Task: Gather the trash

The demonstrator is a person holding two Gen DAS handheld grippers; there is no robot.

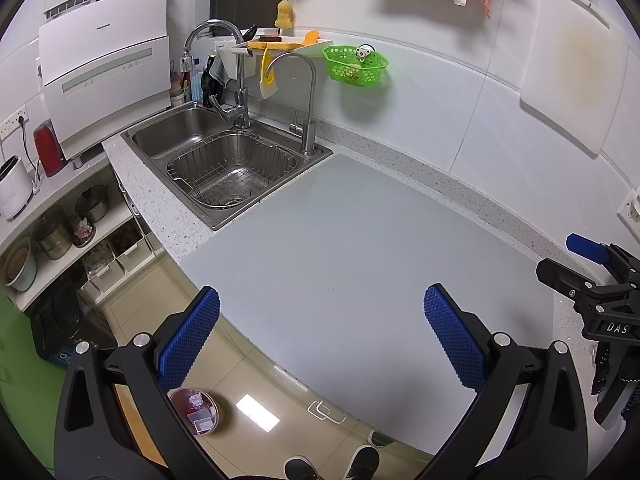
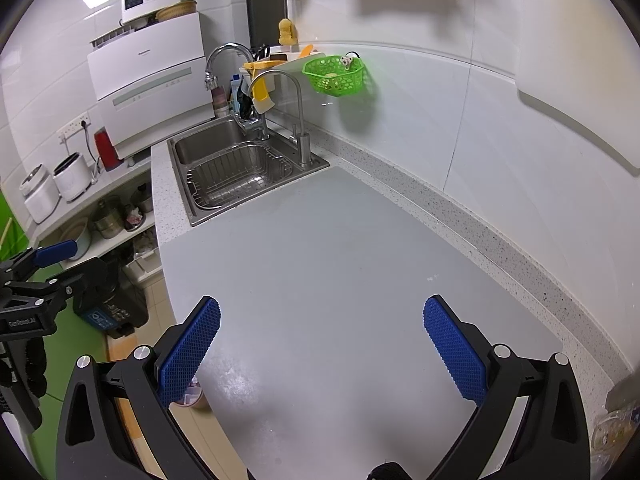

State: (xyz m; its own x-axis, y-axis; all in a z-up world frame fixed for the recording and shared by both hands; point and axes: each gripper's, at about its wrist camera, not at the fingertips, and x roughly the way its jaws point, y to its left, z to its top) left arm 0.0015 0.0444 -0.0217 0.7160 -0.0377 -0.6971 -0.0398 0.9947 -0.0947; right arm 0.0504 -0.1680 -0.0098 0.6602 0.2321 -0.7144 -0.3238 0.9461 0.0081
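My left gripper (image 1: pixel 322 334) is open and empty, held above the front edge of a pale grey mat (image 1: pixel 360 248) on the counter. My right gripper (image 2: pixel 322 336) is open and empty above the same mat (image 2: pixel 340 264). The right gripper also shows at the right edge of the left wrist view (image 1: pixel 592 276); the left one shows at the left edge of the right wrist view (image 2: pixel 36 276). A small round bin (image 1: pixel 195 410) with white and red scraps stands on the floor below the counter edge; part of it shows in the right wrist view (image 2: pixel 192 398). No loose trash shows on the mat.
A steel sink (image 1: pixel 224 160) with a wire basket and two taps is at the far left of the counter. A green basket (image 1: pixel 355 65) hangs on the wall. A white cutting board (image 1: pixel 576 80) leans at right. Shelves with pots (image 1: pixel 52 236) are at left. Clear packaging (image 2: pixel 612 432) lies at the counter's right.
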